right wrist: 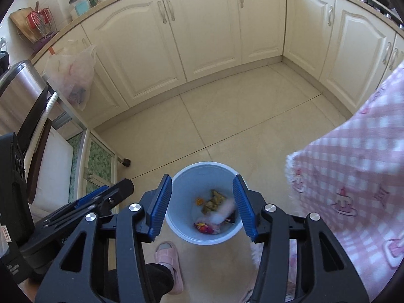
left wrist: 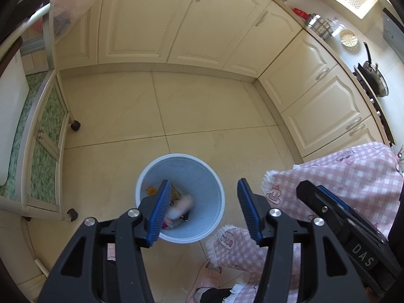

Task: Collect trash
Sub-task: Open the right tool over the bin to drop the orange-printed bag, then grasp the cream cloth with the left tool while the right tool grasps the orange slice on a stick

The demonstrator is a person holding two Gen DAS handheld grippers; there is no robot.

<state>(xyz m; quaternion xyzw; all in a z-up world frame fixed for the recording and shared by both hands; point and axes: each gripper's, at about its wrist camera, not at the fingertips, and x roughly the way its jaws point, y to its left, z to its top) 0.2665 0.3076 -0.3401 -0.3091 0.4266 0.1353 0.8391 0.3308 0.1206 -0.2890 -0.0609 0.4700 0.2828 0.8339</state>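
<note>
Your right claw (right wrist: 202, 202) stands apart and empty over the blue bin (right wrist: 181, 181) at lower centre; a pale blurred scrap (right wrist: 223, 213) sits among the wrappers inside. Your left claw (left wrist: 202, 209) is also wide, empty. The visible floor looks clean; collecting seems nearly done.

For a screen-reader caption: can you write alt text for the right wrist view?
The right tongs hang open over a light blue bin holding scraps and a blurred pale piece. Cream cabinets line the tiled floor; pink checked fabric fills the right.
</note>
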